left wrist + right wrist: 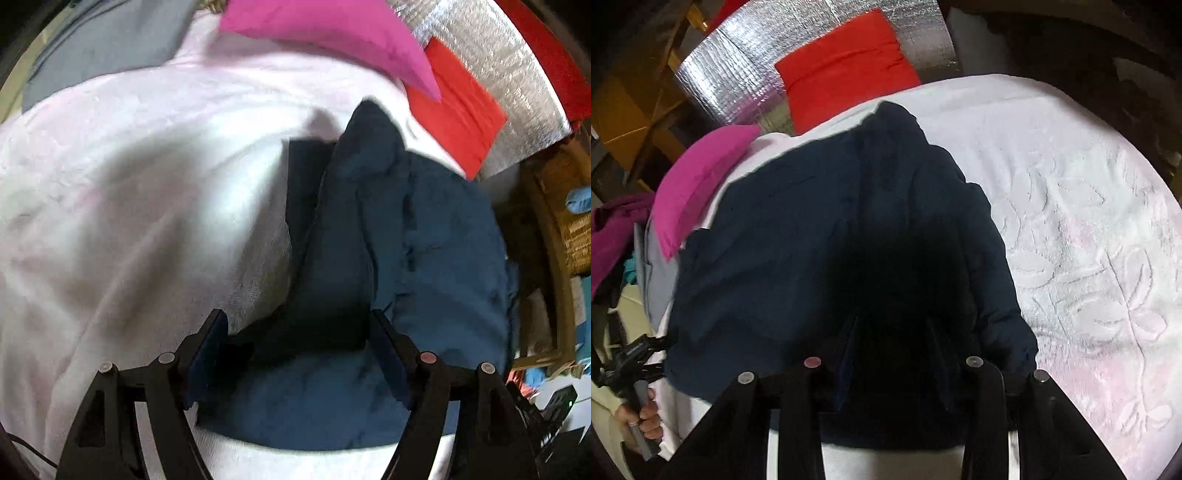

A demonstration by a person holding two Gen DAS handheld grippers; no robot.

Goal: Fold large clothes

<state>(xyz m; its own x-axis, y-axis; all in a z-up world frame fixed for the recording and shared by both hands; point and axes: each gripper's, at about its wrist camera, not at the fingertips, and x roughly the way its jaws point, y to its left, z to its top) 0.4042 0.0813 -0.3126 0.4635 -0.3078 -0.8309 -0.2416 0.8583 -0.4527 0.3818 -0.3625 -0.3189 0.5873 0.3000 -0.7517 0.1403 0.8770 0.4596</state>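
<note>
A dark navy jacket (pixel 424 240) lies crumpled on a white-and-pink embossed blanket (pixel 129 184). My left gripper (pixel 299 321) hangs just over the jacket's near left edge, jaws wide apart, with dark fabric below the gap and nothing pinched. In the right wrist view the jacket (pixel 849 221) spreads out with its hood at the far end. My right gripper (pixel 893 325) sits low over the jacket's near hem. Its fingertips are lost in black shadow against the cloth, so a grip cannot be made out. A hand (pixel 646 410) holds the left tool at the lower left.
A pink pillow (pixel 698 184) and a red pillow (pixel 846 62) lie at the blanket's far end, against silver foil matting (pixel 738 85). A wicker basket (pixel 561 206) stands to the right of the bed, and a purple garment (pixel 613 229) is heaped to its left. The blanket (pixel 1089 258) is bare on the right.
</note>
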